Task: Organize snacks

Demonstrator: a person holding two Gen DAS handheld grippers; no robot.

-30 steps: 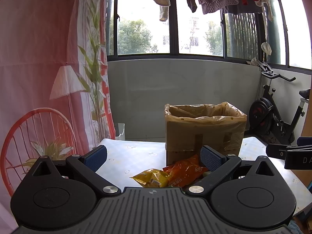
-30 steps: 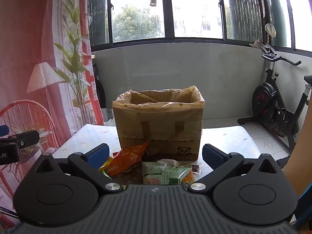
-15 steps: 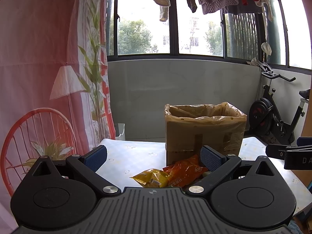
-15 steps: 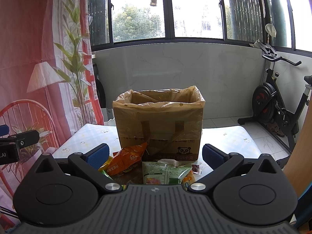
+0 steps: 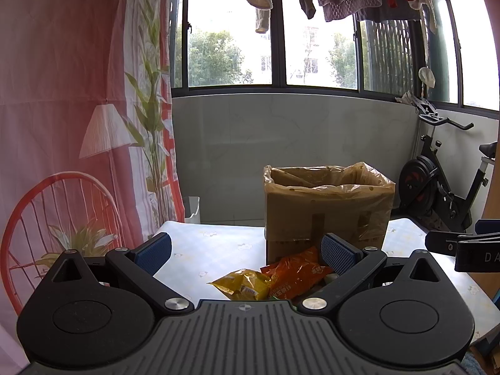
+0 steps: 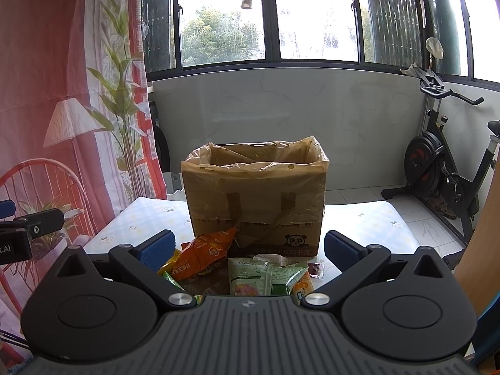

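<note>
Snacks (image 6: 212,256) lay heaped just ahead, below my right tongs (image 6: 249,247), nearer than my left tongs (image 5: 247,251); both gaped wide, empty, box (image 6: 254,193) behind.

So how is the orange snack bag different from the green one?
The orange snack bag is puffy and leans tilted against the cardboard box; the green snack bag lies flatter, in front of the box. The orange snack bag sits to the left, the green snack bag to the right. Both are crinkly packets on the table, and no gripper holds either.
</note>
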